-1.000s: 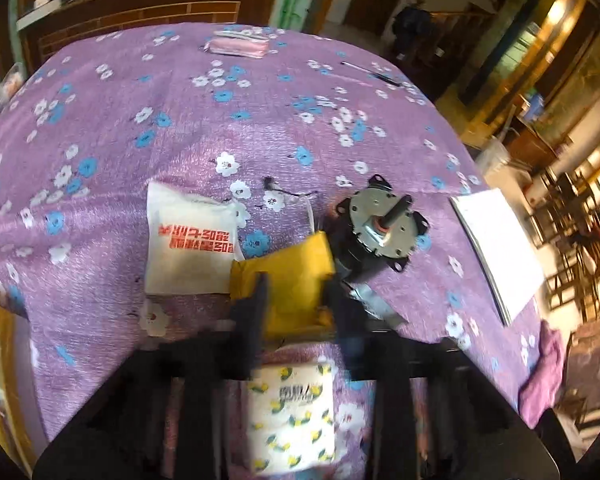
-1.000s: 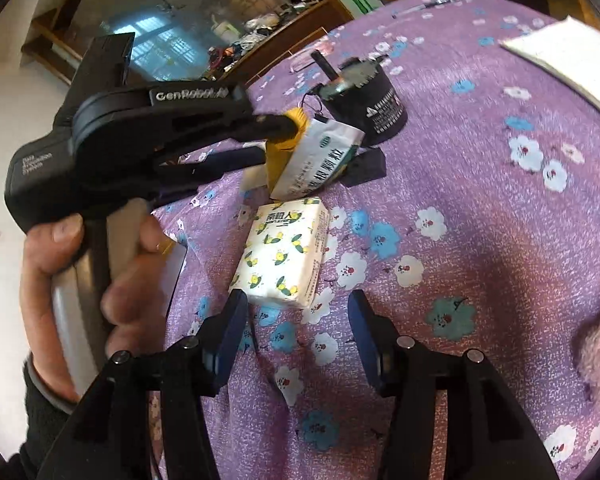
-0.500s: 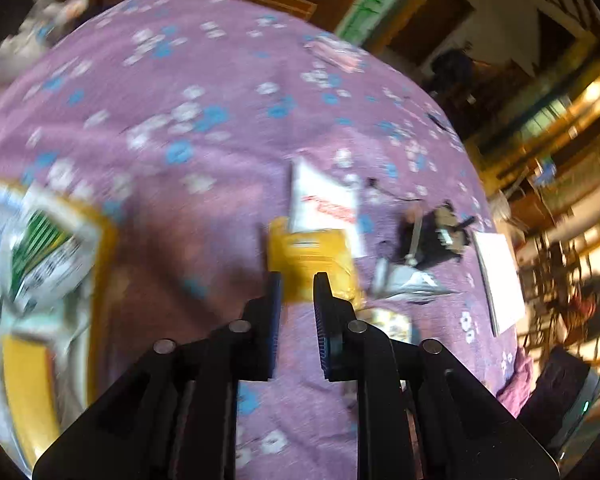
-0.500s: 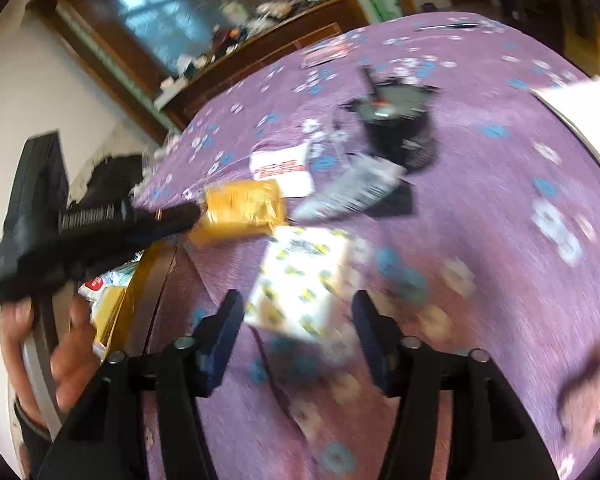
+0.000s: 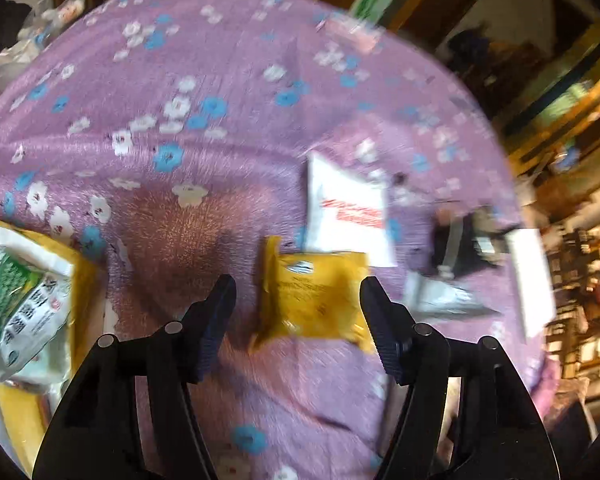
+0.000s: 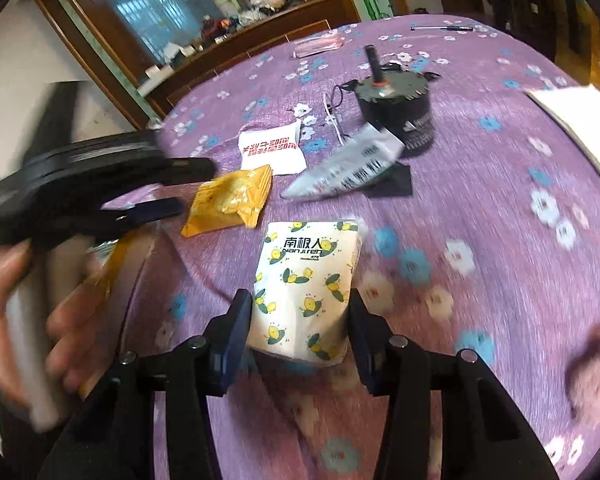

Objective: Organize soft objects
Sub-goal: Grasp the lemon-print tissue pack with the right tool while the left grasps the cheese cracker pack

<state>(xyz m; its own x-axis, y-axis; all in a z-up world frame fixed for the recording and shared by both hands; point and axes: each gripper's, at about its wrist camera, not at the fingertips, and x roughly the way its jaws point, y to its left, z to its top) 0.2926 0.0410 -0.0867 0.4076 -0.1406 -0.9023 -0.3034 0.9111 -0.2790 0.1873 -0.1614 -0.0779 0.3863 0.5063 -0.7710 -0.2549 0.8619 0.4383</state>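
Left gripper (image 5: 296, 292), jaws spread, frames the yellow packet (image 5: 314, 294). Right gripper (image 6: 300, 320), jaws spread, straddles the tissue pack (image 6: 306, 288), its long axis running along the fingers.

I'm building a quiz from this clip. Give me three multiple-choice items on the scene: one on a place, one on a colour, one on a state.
1. Where is the lemon-print tissue pack?
A. between the right gripper's fingers
B. on top of the black motor
C. under the white sachet

2. What colour is the packet in front of the left gripper?
A. green
B. yellow
C. red

3. What is the left gripper's state?
A. shut on the packet
B. shut on nothing
C. open

Answers:
1 A, the pack lies on the purple floral tablecloth inside the open jaws.
2 B, its wrapper is yellow.
3 C, its fingers stand wide apart on either side of the packet.
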